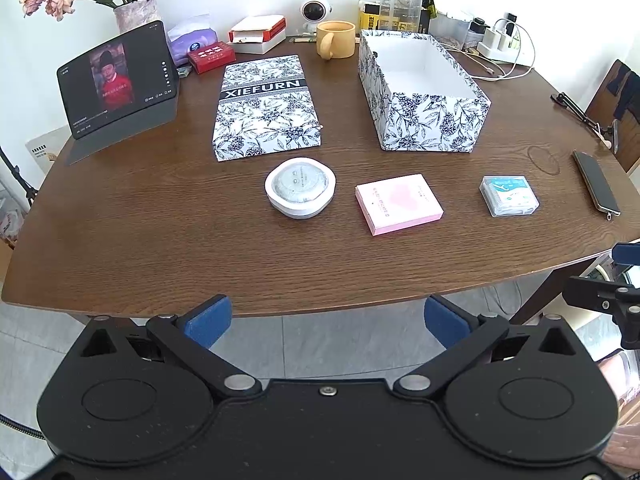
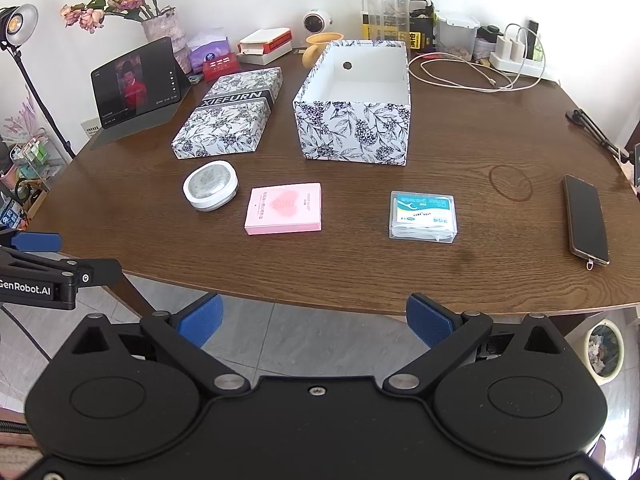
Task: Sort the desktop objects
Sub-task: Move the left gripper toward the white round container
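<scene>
While both grippers hang off the near edge of the wooden table (image 1: 120, 240), over the tiled floor, every object lies untouched on the tabletop. At the far left corner stands a vase of dried roses (image 1: 134, 12), and in front of it a tablet (image 1: 116, 80) leans on its folded cover, its screen lit. Just right of the tablet, a floral box lid (image 1: 266, 108) printed XIEFURN lies flat, top side up. Toward the near edge from the lid sits a round white case (image 1: 300, 190) with a clear top. Next to it on the right, a flat pink box (image 1: 398, 204) with a heart on its face lies apart from the case. Behind the pink box, toward the far edge, a yellow mug (image 1: 336, 40) stands beside the open floral box (image 1: 420, 92), whose white inside holds nothing that can be seen. Right of the pink box, well apart from it, rests a clear plastic box of floss picks (image 2: 423, 216). Near the right edge a dark phone (image 2: 586, 220) lies flat, and a power strip (image 2: 516, 60) with white cables sits at the far right corner. The left gripper (image 1: 327, 322) has its blue-padded fingers spread wide with nothing between them. The right gripper (image 2: 315, 320) is likewise released, its pads wide apart and bare.
</scene>
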A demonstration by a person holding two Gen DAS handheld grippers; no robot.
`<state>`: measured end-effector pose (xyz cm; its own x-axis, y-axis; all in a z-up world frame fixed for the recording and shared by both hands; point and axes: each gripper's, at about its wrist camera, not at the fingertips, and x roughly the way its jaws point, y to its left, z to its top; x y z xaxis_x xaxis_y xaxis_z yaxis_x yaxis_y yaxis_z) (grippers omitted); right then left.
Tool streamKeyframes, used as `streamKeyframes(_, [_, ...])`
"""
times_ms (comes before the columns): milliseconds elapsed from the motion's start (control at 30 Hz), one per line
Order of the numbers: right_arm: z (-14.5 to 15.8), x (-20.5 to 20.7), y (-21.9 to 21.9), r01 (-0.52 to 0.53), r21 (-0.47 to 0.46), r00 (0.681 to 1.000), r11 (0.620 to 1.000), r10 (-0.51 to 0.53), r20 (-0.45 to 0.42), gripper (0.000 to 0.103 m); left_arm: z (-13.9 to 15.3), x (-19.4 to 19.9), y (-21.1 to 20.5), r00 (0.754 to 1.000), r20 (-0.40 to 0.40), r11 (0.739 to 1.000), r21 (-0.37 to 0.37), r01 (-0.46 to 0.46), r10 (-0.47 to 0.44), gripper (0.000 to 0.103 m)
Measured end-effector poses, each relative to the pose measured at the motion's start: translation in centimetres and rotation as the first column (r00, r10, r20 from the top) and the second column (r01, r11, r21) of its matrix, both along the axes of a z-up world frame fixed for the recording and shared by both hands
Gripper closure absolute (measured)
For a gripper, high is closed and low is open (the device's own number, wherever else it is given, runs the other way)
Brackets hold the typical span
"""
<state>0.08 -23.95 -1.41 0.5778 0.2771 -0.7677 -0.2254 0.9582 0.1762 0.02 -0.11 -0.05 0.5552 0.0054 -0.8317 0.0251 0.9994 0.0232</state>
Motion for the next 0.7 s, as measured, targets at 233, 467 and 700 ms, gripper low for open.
streamKeyframes(233, [0.1, -0.3, 0.1, -0.004, -0.007, 1.0, 1.0, 0.004, 0.003, 0.003, -0.1, 0.2, -0.4, 1.0, 0.009, 1.0, -0.002, 0.009, -0.009, 0.0])
streamKeyframes(467, [0.0, -0.3, 0.4, -0.013, -0.008, 1.0, 1.0, 0.013, 0.007, 0.003, -0.4, 0.1, -0.3, 1.0, 0.002, 0.999, 0.035, 0.009, -0.009, 0.0])
streamKeyframes(700, [-0.1, 0.1, 0.7, -0.011, -0.011, 1.0, 1.0, 0.011, -0.001, 0.003, -0.7, -0.1, 0.1, 1.0, 0.008, 0.998, 0.067, 0.007, -0.008, 0.0])
